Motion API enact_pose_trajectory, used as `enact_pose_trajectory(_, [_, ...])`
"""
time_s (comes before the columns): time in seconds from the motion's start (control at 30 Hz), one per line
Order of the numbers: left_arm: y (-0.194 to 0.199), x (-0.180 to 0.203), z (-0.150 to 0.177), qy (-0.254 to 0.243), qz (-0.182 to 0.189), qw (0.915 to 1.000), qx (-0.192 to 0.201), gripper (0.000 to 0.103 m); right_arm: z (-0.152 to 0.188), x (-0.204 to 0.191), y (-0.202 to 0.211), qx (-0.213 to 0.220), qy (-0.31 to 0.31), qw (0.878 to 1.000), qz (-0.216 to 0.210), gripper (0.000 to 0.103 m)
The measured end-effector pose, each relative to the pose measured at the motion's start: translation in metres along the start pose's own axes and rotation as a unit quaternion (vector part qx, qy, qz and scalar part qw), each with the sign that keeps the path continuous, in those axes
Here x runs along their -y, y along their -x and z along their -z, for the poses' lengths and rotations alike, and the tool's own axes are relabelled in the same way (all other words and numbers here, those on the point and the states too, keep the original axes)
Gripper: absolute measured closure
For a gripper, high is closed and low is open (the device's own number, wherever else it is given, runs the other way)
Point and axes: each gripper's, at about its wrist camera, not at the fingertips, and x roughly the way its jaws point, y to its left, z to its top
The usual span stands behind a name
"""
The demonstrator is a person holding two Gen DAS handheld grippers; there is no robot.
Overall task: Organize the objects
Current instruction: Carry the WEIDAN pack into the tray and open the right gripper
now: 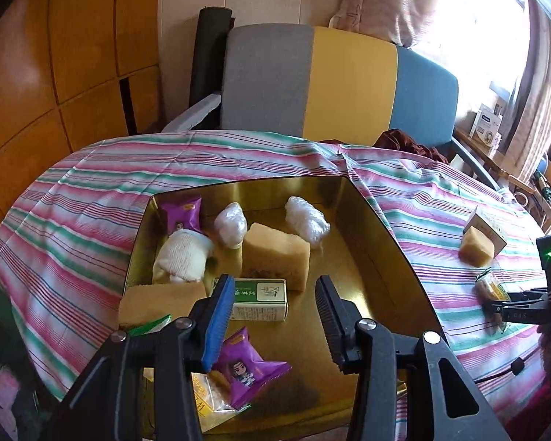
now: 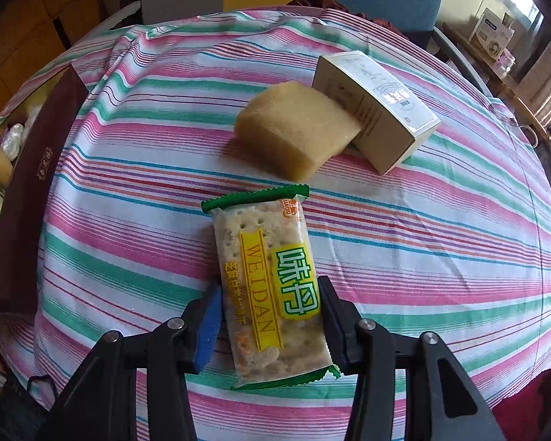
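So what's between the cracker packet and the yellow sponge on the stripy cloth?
Nothing. In the right wrist view, only bare striped tablecloth lies between the cracker packet, pinched by the right gripper, and the sponge.

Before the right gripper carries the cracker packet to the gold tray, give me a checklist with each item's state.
1. Right gripper jaws on both sides of the green-edged cracker packet: ok.
2. Packet lifted off the striped cloth: cannot tell.
3. Bare floor left in the gold metal tray: ok.
4. Left gripper empty, but over the tray: not ok.
5. Tan sponge block and white carton beyond the packet, apart from it: ok.
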Motion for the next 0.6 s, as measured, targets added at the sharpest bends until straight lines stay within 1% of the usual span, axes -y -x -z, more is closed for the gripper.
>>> enact_pose_trajectory(0.13, [0.001, -0.007, 0.004, 0.008, 0.001, 1.0, -0.002, 0.056, -0.008, -0.027, 0.016, 0.017, -0.004, 0.999, -0.027, 0.054])
enact_pose_trajectory(0.17, [0.001, -0.009, 0.004, 0.01, 0.002, 0.9999, -0.002, 0.056, -0.005, -0.068, 0.027, 0.024, -0.001, 0.999, -0.035, 0.054])
enact_pose_trajectory(0.2, [0.001, -0.01, 0.005, 0.012, 0.003, 0.9999, -0.003, 0.056, 0.034, -0.092, 0.042, 0.03, 0.004, 0.999, -0.042, 0.054])
enact_pose_trajectory(0.23, [0.001, -0.012, 0.006, 0.014, 0.003, 0.9999, -0.003, 0.056, 0.009, -0.107, 0.037, 0.037, 0.011, 0.998, -0.048, 0.054])
enact_pose_trajectory(0.27, [0.001, -0.014, 0.006, 0.017, 0.003, 0.9999, -0.004, 0.056, -0.01, -0.143, 0.037, 0.043, 0.021, 0.997, -0.054, 0.054])
enact_pose_trajectory(0.3, [0.001, -0.016, 0.007, 0.019, 0.003, 0.9998, -0.003, 0.056, -0.02, -0.158, 0.043, 0.049, 0.03, 0.997, -0.06, 0.054])
enact_pose_trajectory(0.33, [0.002, -0.017, 0.007, 0.021, 0.002, 0.9998, -0.003, 0.056, -0.011, -0.17, 0.054, 0.054, 0.039, 0.996, -0.067, 0.054])
enact_pose_trajectory(0.4, [0.003, -0.019, 0.008, 0.024, 0.001, 0.9997, -0.001, 0.056, -0.027, -0.198, 0.048, 0.062, 0.056, 0.993, -0.081, 0.054])
enact_pose_trajectory(0.5, [0.007, -0.025, 0.008, 0.025, -0.004, 0.9996, 0.008, 0.056, -0.022, -0.222, 0.074, 0.072, 0.084, 0.989, -0.102, 0.054])
enact_pose_trajectory(0.6, [0.011, -0.031, 0.008, 0.03, -0.007, 0.9994, 0.013, 0.056, -0.029, -0.258, 0.074, 0.075, 0.111, 0.984, -0.119, 0.054])
